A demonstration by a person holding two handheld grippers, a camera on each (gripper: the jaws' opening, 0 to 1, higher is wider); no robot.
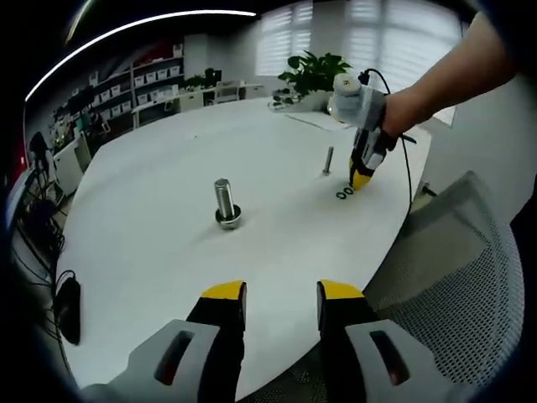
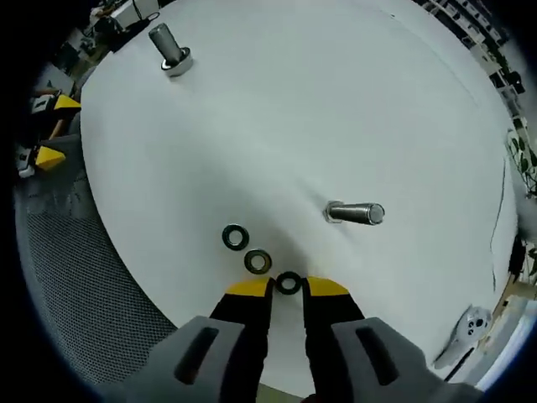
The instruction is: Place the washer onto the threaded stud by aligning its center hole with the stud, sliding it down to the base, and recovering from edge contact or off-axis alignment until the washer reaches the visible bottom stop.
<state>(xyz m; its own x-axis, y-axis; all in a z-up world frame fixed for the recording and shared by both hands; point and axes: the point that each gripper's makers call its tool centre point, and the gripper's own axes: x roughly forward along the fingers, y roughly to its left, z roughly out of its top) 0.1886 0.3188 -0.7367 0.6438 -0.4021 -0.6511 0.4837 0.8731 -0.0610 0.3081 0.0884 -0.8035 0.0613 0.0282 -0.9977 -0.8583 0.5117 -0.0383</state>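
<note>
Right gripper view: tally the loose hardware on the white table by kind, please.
Washers: 3, the first, the second, and the third between the right tongs tips.
Threaded studs: 2, the large stud and the small stud.
Total: 5 pieces.

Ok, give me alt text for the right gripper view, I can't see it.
The right claw sits low over the white table, its tips straddling the nearest of three dark washers lying in a row. Beyond them stands a small threaded stud, with a larger bolt farther off.
</note>
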